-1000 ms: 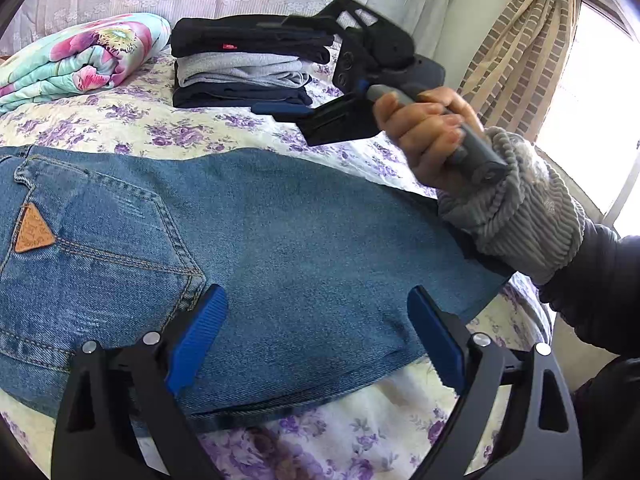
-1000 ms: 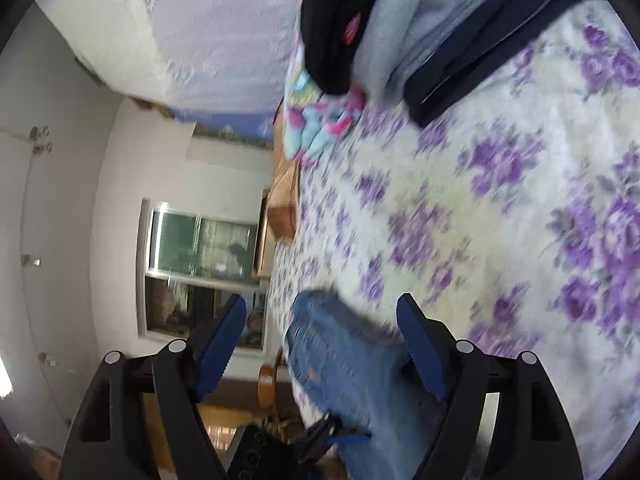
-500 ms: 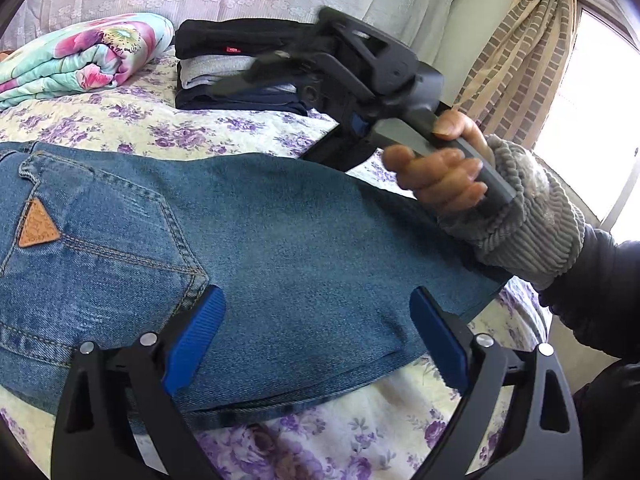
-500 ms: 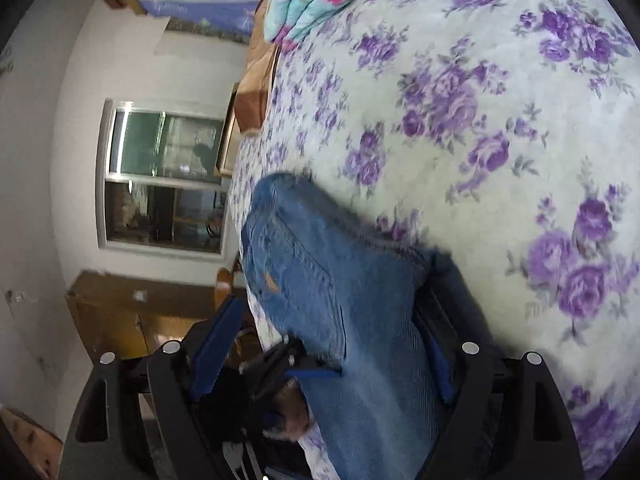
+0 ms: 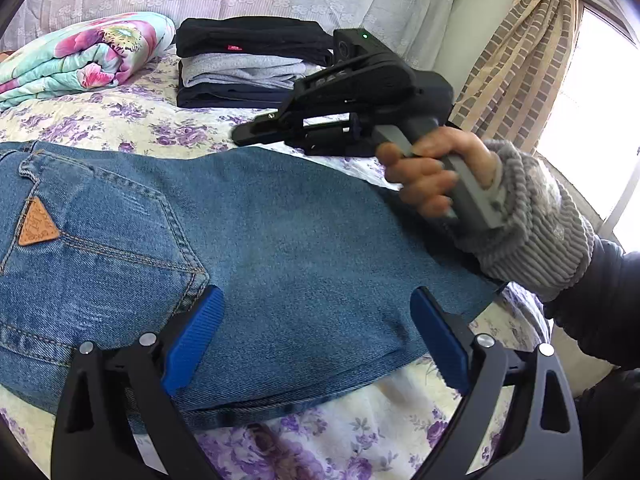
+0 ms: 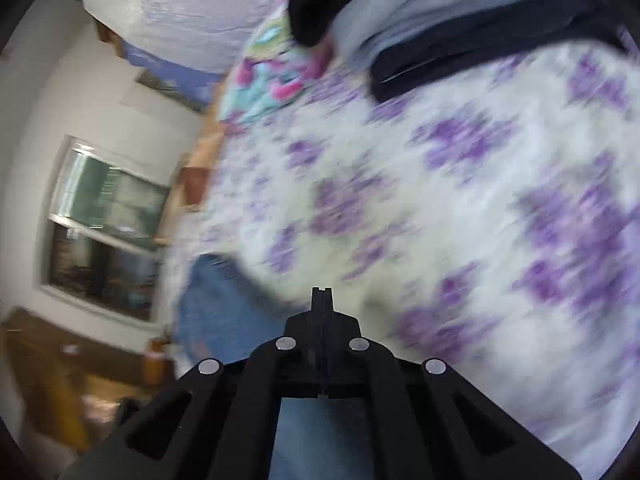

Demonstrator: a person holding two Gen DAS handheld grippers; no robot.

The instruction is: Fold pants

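Folded blue jeans (image 5: 256, 248) lie flat on the flowered bed sheet (image 5: 132, 124), back pocket and tan leather patch at the left. My left gripper (image 5: 316, 332) is open, its blue pads low over the near edge of the jeans. My right gripper (image 5: 256, 132) is held by a hand in a grey cuff just above the far edge of the jeans, with its jaws together. In the right wrist view the right gripper (image 6: 322, 296) is shut with nothing between the tips, and the jeans (image 6: 216, 312) show blurred below it.
A stack of folded dark and grey clothes (image 5: 248, 68) sits at the back of the bed, also in the right wrist view (image 6: 460, 24). A rolled flowered quilt (image 5: 80, 60) lies at the back left. A curtain (image 5: 516, 52) and window are at the right.
My right gripper has closed from open to shut and swung down to the far edge of the jeans. My left gripper has stayed open in place.
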